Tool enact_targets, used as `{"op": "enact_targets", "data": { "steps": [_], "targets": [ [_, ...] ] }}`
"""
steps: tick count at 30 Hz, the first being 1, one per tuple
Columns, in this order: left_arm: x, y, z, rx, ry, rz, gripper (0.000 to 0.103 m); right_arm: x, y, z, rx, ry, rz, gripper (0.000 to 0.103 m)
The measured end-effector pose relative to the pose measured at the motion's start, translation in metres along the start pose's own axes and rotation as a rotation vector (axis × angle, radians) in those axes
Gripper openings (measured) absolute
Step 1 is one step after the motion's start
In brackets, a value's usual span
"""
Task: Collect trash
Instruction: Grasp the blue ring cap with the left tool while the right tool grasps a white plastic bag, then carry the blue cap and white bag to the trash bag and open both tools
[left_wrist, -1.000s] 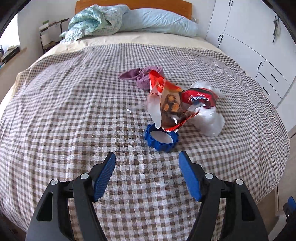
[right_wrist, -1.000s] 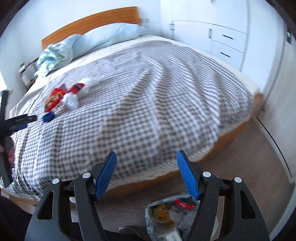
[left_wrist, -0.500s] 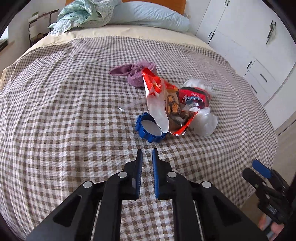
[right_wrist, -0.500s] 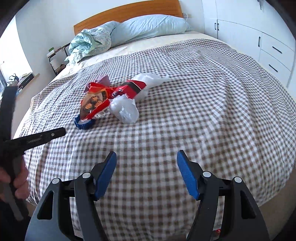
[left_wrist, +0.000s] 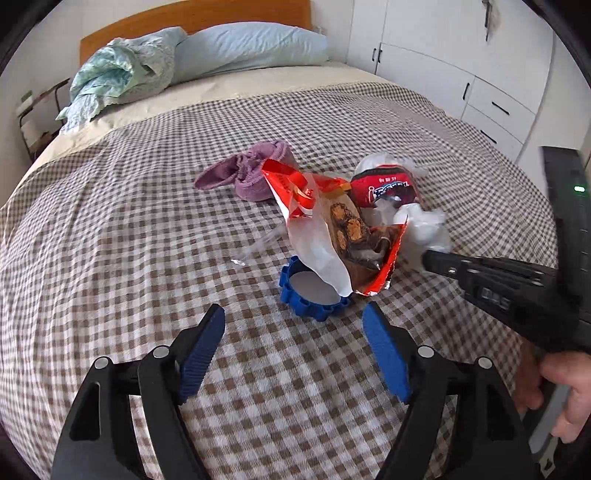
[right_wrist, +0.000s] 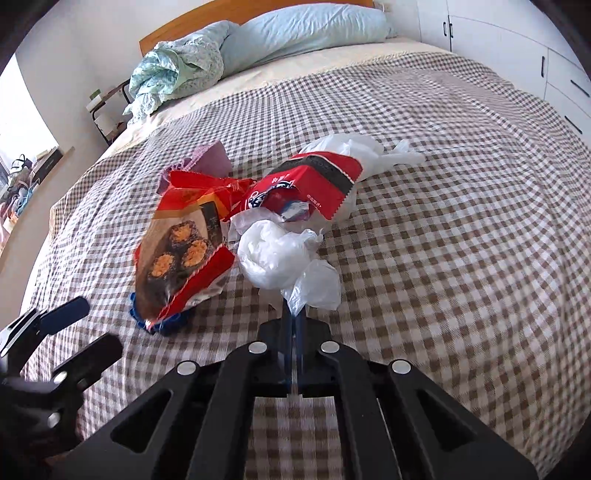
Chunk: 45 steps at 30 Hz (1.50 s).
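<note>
- The right hand-held gripper (right_wrist: 294, 314) is closed on the crumpled white plastic bag (right_wrist: 284, 258).
- The left hand-held gripper (left_wrist: 295, 332) is open just before the blue ridged lid (left_wrist: 312, 295).

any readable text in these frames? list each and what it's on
Nothing reads in full.
Red snack packet: white logo lettering and small characters above it, too blurred to quote.
Orange wrapper with food photo: a dark strip of characters, too small to read.
Blue ring: no text visible.
</note>
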<state>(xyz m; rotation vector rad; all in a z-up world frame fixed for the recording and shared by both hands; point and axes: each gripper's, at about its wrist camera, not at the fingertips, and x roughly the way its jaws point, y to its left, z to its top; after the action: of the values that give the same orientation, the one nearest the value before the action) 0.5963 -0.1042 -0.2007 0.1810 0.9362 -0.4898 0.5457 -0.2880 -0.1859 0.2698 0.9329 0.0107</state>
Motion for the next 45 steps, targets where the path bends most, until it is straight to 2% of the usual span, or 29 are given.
{"op": "enact_targets", "data": {
  "steps": [3, 5, 6, 7, 8, 11, 14, 19, 24, 28, 34, 37, 40, 42, 45],
  "targets": [
    [0.025, -0.001, 0.012, -0.018, 0.05, -0.054, 0.074, -0.04, -0.012, -0.02, 0.031, -0.055, 0.048, 0.001],
    [0.038, -0.001, 0.019, -0.038, 0.071, -0.064, 0.072, -0.07, -0.017, -0.033, 0.017, -0.092, 0.029, 0.001],
    [0.041, -0.002, 0.021, -0.038, 0.083, -0.084, 0.068, -0.083, -0.02, -0.039, 0.014, -0.101, 0.035, 0.001],
    [0.042, -0.004, 0.021, -0.029, 0.084, -0.089, 0.053, -0.094, -0.023, -0.045, 0.014, -0.105, 0.034, 0.001],
    [0.04, -0.006, 0.021, -0.022, 0.084, -0.09, 0.053, -0.104, -0.025, -0.051, 0.01, -0.109, 0.023, 0.001],
    [0.023, -0.007, 0.018, -0.032, 0.087, -0.077, 0.052, -0.125, -0.029, -0.062, -0.028, -0.112, 0.001, 0.001],
    [-0.004, 0.001, 0.009, -0.1, 0.075, -0.082, 0.052, -0.14, -0.031, -0.068, -0.066, -0.126, -0.028, 0.001],
    [-0.057, 0.006, -0.027, -0.197, 0.02, -0.081, 0.053, -0.161, -0.053, -0.078, -0.06, -0.139, -0.031, 0.001],
    [-0.095, -0.014, -0.064, -0.291, 0.021, -0.154, 0.053, -0.191, -0.094, -0.109, -0.025, -0.117, -0.094, 0.001],
    [-0.12, -0.065, -0.075, -0.274, 0.025, -0.252, 0.053, -0.212, -0.139, -0.159, 0.0, -0.044, -0.197, 0.001],
    [-0.133, -0.169, -0.091, -0.126, 0.088, -0.413, 0.053, -0.208, -0.22, -0.279, 0.139, 0.208, -0.294, 0.001],
    [-0.126, -0.215, -0.101, -0.044, 0.138, -0.414, 0.053, -0.196, -0.25, -0.338, 0.226, 0.326, -0.304, 0.001],
    [-0.118, -0.248, -0.109, 0.003, 0.184, -0.425, 0.053, -0.18, -0.264, -0.376, 0.268, 0.398, -0.301, 0.001],
    [-0.112, -0.266, -0.116, 0.031, 0.214, -0.429, 0.053, -0.171, -0.267, -0.388, 0.267, 0.417, -0.308, 0.002],
    [-0.105, -0.282, -0.123, 0.061, 0.246, -0.422, 0.052, -0.156, -0.267, -0.387, 0.263, 0.421, -0.272, 0.002]
  ]
}}
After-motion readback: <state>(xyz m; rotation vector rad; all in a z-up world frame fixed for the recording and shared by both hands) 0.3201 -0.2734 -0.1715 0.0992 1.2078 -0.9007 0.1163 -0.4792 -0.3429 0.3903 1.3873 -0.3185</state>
